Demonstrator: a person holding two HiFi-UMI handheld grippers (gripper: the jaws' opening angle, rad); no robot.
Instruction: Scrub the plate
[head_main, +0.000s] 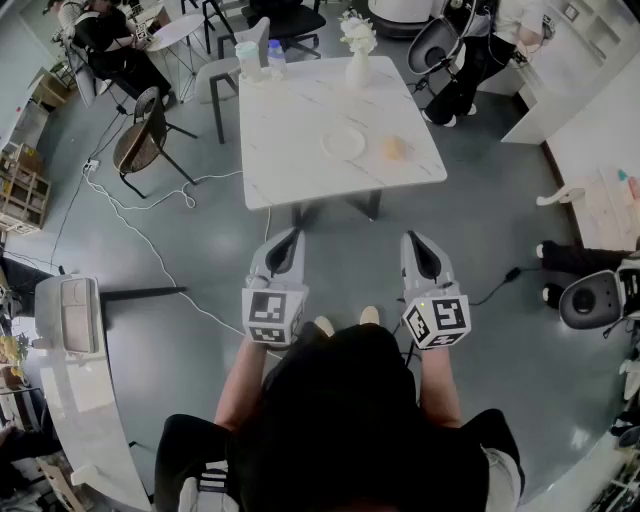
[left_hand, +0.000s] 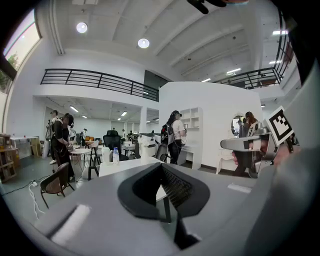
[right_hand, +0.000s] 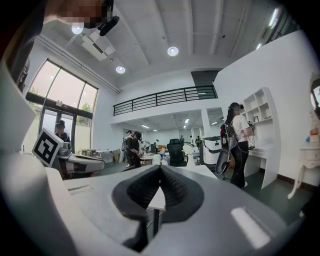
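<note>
A white plate (head_main: 343, 143) lies on the white marble table (head_main: 300, 110), with an orange sponge (head_main: 396, 148) just to its right. Both grippers are held at waist height above the floor, short of the table's near edge and well apart from the plate. My left gripper (head_main: 292, 233) points at the table with its jaws shut and nothing in them; in its own view the left gripper (left_hand: 161, 166) has its pads together. My right gripper (head_main: 411, 238) is likewise shut and empty, as the right gripper (right_hand: 160, 167) shows in its own view.
A white vase of flowers (head_main: 358, 55) and two bottles (head_main: 260, 58) stand at the table's far edge. Chairs (head_main: 145, 140) and a white cable (head_main: 150, 215) lie to the left. People stand at the far left and far right; a white counter (head_main: 75, 370) runs along the left.
</note>
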